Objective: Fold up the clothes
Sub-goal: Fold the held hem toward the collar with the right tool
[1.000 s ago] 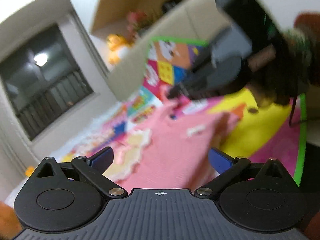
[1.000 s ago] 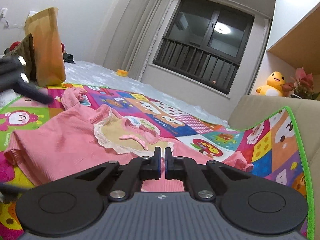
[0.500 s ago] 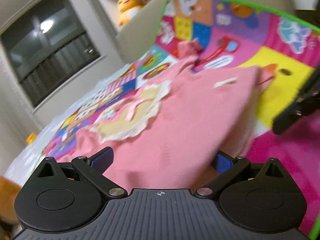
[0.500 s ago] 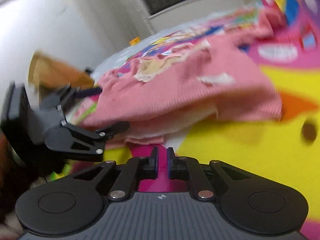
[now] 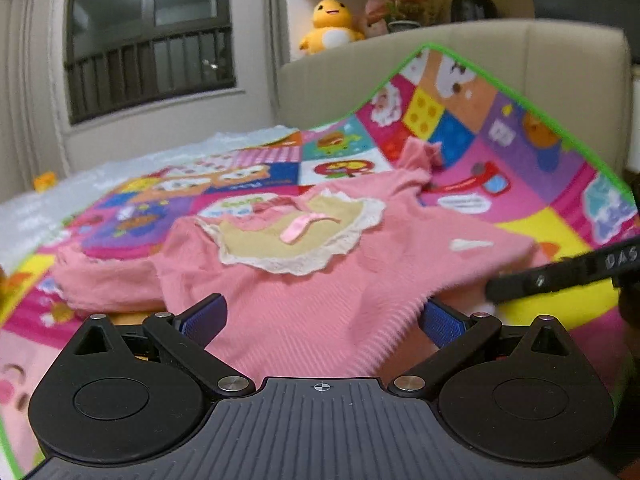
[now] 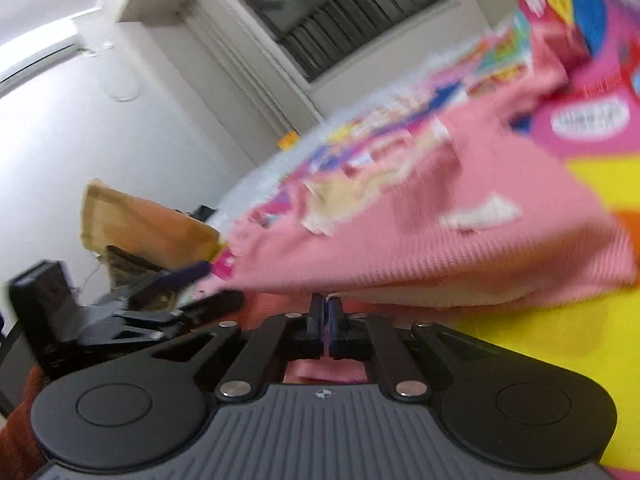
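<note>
Tongs point(image 5: 320, 316) astride pink top point(image 5: 304, 280)

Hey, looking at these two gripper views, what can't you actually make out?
- Right wrist view: motion blur smears the pink top, so whether the shut right gripper pinches its hem is unclear.
- Left wrist view: the top's near hem is hidden behind the left gripper.
- Left wrist view: the white label's text is too small.

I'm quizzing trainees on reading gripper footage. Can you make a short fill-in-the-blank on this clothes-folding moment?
1. The garment lying on the play mat is mostly ____ in colour.
2. The left gripper has its jaws ____, one on each side of the hem.
3. The right gripper has its jaws ____.
4. The plush toy on the shelf is ____.

Missing words: pink; open; shut; yellow
</note>
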Demonstrator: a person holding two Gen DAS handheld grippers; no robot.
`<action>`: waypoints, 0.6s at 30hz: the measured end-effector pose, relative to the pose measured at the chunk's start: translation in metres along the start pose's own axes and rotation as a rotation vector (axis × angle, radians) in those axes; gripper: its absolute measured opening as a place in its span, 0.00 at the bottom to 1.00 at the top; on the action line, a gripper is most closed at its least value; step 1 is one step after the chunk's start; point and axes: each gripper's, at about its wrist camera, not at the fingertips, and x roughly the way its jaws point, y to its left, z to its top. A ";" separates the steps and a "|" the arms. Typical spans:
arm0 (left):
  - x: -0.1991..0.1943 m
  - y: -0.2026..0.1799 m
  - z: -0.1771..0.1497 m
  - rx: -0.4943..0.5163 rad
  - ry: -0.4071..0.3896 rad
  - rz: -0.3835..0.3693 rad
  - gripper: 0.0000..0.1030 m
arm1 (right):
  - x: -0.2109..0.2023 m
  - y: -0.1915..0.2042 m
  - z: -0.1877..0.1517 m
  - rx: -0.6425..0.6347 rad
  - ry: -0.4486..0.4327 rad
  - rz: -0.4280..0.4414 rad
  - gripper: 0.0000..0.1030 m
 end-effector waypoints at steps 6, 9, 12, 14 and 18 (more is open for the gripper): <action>0.000 0.008 -0.022 -0.037 0.067 -0.040 1.00 | 0.000 -0.017 -0.027 0.123 0.114 -0.078 0.24; -0.001 0.016 -0.034 -0.083 0.087 -0.040 1.00 | 0.008 -0.034 -0.043 0.338 0.129 -0.021 0.30; -0.005 0.029 -0.044 -0.145 0.092 -0.027 1.00 | 0.027 -0.038 -0.045 0.443 0.123 0.023 0.31; -0.005 0.039 -0.049 -0.183 0.102 0.000 1.00 | 0.042 -0.037 -0.043 0.459 0.113 0.027 0.31; -0.009 0.059 -0.060 -0.245 0.101 0.036 1.00 | 0.059 -0.023 -0.033 0.340 0.062 0.027 0.29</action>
